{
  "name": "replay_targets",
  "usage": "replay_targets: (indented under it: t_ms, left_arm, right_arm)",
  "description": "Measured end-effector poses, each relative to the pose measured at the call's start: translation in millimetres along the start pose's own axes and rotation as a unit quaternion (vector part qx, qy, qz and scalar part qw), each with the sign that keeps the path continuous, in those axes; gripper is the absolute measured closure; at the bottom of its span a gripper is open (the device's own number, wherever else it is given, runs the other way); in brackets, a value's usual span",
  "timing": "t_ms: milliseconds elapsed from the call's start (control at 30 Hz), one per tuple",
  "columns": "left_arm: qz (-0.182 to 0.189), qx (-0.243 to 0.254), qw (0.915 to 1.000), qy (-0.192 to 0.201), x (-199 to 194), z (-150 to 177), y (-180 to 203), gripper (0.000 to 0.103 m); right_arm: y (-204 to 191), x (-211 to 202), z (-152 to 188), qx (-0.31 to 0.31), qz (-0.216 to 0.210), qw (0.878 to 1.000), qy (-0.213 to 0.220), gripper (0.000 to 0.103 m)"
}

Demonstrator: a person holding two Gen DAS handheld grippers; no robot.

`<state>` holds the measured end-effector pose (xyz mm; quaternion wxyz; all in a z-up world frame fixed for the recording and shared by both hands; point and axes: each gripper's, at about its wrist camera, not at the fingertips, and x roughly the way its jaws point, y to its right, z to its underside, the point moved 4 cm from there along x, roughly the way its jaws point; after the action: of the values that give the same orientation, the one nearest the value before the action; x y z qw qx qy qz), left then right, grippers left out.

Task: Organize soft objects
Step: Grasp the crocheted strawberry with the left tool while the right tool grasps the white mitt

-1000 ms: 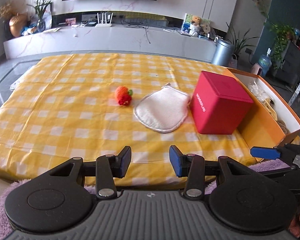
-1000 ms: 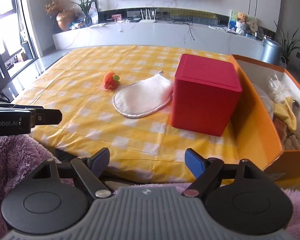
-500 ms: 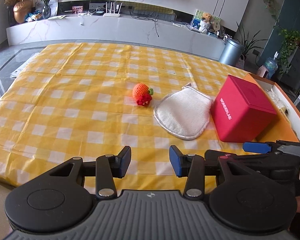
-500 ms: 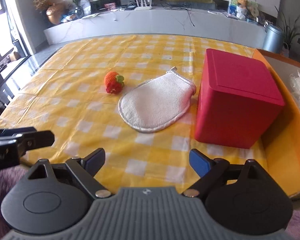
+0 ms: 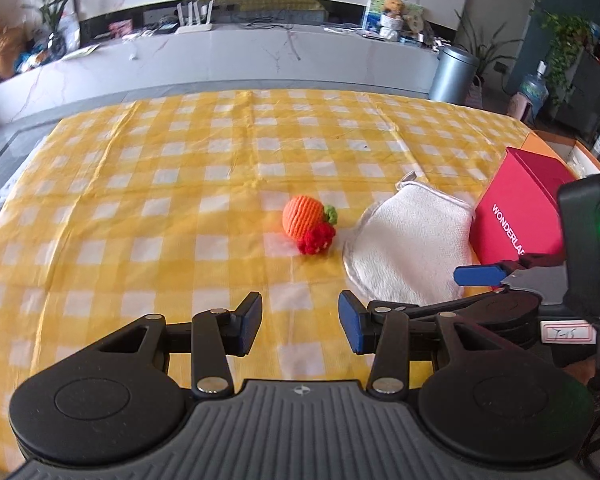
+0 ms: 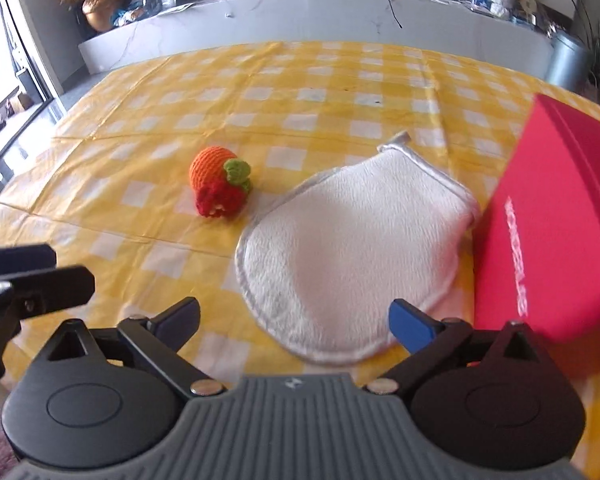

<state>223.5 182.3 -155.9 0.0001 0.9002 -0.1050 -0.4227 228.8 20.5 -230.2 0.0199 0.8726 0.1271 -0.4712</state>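
On the table with the yellow-and-white checked cloth (image 5: 148, 184), a small crocheted orange-and-red toy with a green leaf (image 5: 309, 225) lies just left of a flat white terry mitt (image 6: 352, 256). The mitt's right edge sits right beside a red cube-shaped box with white lettering (image 6: 556, 232). The left hand-held gripper (image 5: 300, 322) hovers near, jaws parted and empty. The right hand-held gripper (image 6: 296, 320) spreads wide over the mitt's near edge, gripping nothing
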Motion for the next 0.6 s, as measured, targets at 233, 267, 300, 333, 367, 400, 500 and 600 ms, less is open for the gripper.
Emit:
replay_targets:
  t_ms: [233, 267, 300, 333, 367, 400, 500, 600]
  left_arm:
    - [0.007, 0.018, 0.9998, -0.001, 33, -12, 0, 0.046]
    - [0.007, 0.019, 0.9998, -0.003, 36, -13, 0, 0.046]
    - [0.006, 0.021, 0.9997, -0.005, 39, -13, 1, 0.046]
    - [0.006, 0.024, 0.9997, -0.006, 42, -14, 1, 0.046]
    - [0.006, 0.027, 0.9996, -0.007, 44, -14, 1, 0.046]
    - [0.006, 0.030, 0.9995, -0.008, 47, -14, 1, 0.044]
    - [0.002, 0.031, 0.9995, -0.009, 52, -16, 1, 0.040]
    - [-0.003, 0.025, 0.9996, -0.008, 57, -19, 1, 0.034]
  right_arm:
    - [4, 26, -13, -0.034, 0.008, 0.999, 0.002, 0.013]
    - [3, 27, -13, -0.044, 0.012, 0.999, 0.007, 0.014]
    - [3, 27, -13, -0.051, 0.014, 0.999, 0.010, 0.017]
    - [5, 27, -13, -0.054, 0.014, 0.998, 0.014, 0.019]
    - [5, 27, -13, -0.057, 0.014, 0.998, 0.017, 0.020]
    - [6, 26, -12, -0.062, 0.016, 0.998, 0.020, 0.023]
    - [11, 23, -12, -0.063, 0.023, 0.997, 0.029, 0.042]
    - [20, 20, -15, -0.059, 0.029, 0.997, 0.035, 0.066]
